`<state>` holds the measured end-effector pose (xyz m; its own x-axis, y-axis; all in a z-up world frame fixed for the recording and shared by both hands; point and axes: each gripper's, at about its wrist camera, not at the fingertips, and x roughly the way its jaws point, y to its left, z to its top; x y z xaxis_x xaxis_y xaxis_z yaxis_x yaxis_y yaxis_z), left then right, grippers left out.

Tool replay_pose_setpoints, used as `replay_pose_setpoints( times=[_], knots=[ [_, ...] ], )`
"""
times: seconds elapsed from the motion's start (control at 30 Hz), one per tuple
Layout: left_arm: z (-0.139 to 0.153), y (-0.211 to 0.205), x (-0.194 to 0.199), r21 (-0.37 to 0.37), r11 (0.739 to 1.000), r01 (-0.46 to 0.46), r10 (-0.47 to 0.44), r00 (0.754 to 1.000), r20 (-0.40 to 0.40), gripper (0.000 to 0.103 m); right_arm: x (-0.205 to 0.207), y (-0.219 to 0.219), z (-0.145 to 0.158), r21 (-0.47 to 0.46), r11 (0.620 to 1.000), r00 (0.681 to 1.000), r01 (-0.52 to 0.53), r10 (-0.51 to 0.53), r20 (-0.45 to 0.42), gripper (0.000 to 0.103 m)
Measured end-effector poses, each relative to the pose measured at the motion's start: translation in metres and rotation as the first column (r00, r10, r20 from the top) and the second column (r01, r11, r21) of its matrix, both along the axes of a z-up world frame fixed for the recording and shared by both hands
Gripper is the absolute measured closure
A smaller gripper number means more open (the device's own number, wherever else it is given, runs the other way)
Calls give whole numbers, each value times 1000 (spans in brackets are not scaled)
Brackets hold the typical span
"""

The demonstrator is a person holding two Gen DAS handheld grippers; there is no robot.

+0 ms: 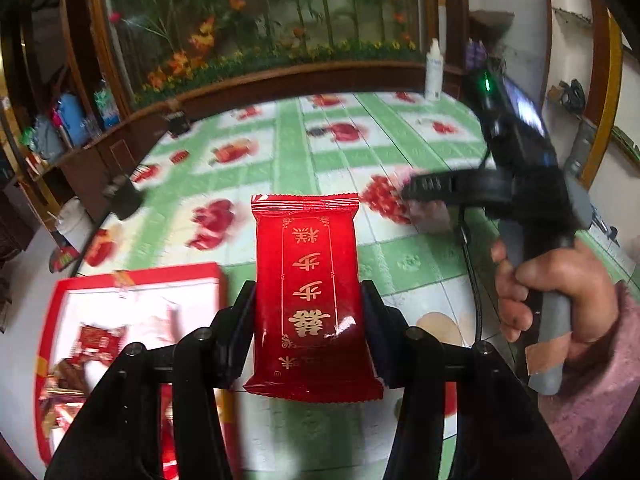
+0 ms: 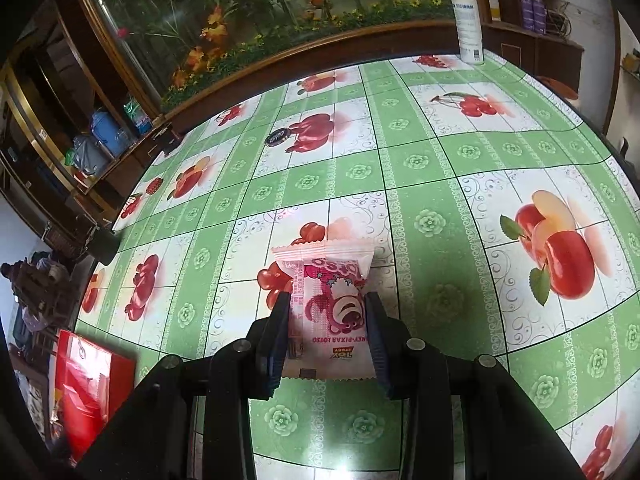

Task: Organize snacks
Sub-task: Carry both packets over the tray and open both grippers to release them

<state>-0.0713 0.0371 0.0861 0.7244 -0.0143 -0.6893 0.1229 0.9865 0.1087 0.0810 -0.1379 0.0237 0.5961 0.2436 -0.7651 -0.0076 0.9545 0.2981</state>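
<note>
My left gripper (image 1: 309,292) is shut on a red snack packet with gold characters (image 1: 310,292), held upright above the table. A red box (image 1: 132,280) with several wrapped snacks inside lies at the lower left. My right gripper (image 2: 328,304) is shut on a pink and white Lotso bear snack packet (image 2: 330,308), held above the green fruit-print tablecloth (image 2: 420,200). The right gripper also shows, blurred, in the left wrist view (image 1: 432,190), held by a hand at the right. The red box shows in the right wrist view (image 2: 92,384) at the far left.
A white spray bottle (image 2: 467,20) stands at the table's far edge. A small dark round disc (image 2: 277,137) lies on the cloth further back. A wooden-framed glass case with artificial flowers (image 2: 280,20) lines the far side. A cluttered shelf (image 2: 96,140) stands at the left.
</note>
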Motion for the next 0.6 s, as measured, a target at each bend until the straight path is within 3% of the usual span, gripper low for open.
replay_pose_setpoints(
  times=[0.27, 0.47, 0.6],
  knots=[
    [20, 41, -20, -28, 998, -56, 58, 996, 62, 54, -13, 14, -2, -36, 999, 999, -20, 22, 37, 66],
    [22, 66, -32, -65, 995, -77, 82, 994, 76, 54, -37, 20, -2, 8, 1000, 999, -29, 29, 42, 66],
    [19, 84, -40, -84, 992, -95, 101, 992, 78, 54, -59, 35, 10, 11, 998, 993, -70, 68, 94, 66]
  ],
)
